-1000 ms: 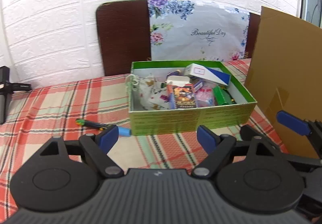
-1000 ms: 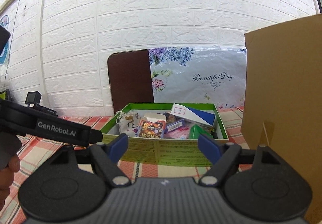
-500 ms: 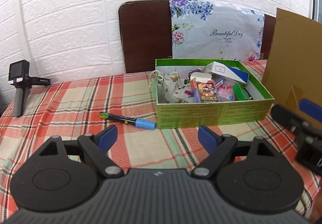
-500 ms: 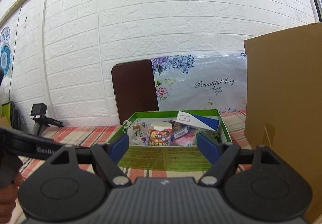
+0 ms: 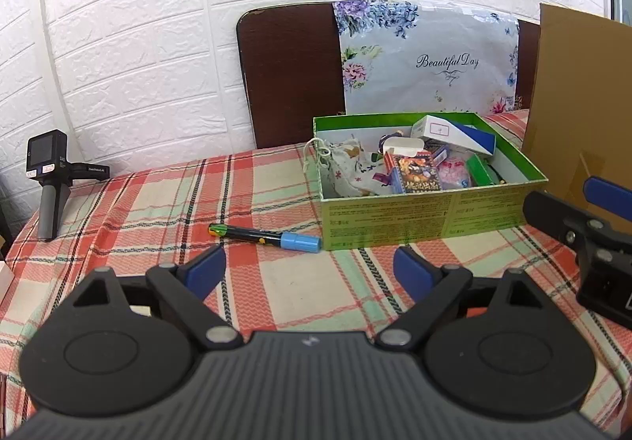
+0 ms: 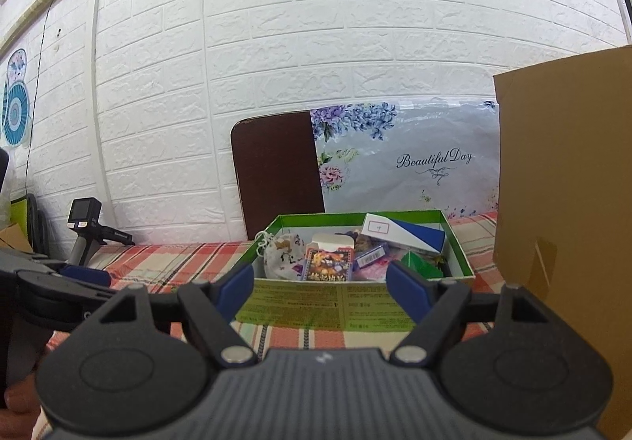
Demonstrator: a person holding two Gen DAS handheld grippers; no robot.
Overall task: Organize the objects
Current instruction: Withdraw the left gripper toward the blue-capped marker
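Green box (image 5: pixel 430 217); backdrop (image 5: pixel 430 64) reads "Beautiful Day"; its label illegible.

Bare tablecloth (image 5: pixel 166 203) left of green box (image 5: pixel 414 219) passable; pen (image 5: pixel 264 236) beside it; cardboard sheet (image 5: pixel 572 92) blocks right.

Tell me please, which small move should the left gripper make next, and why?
Probably ease the left gripper forward and down over the marker. It lies alone on the cloth beside the green box, and the jaws, which have just been opening, are empty.
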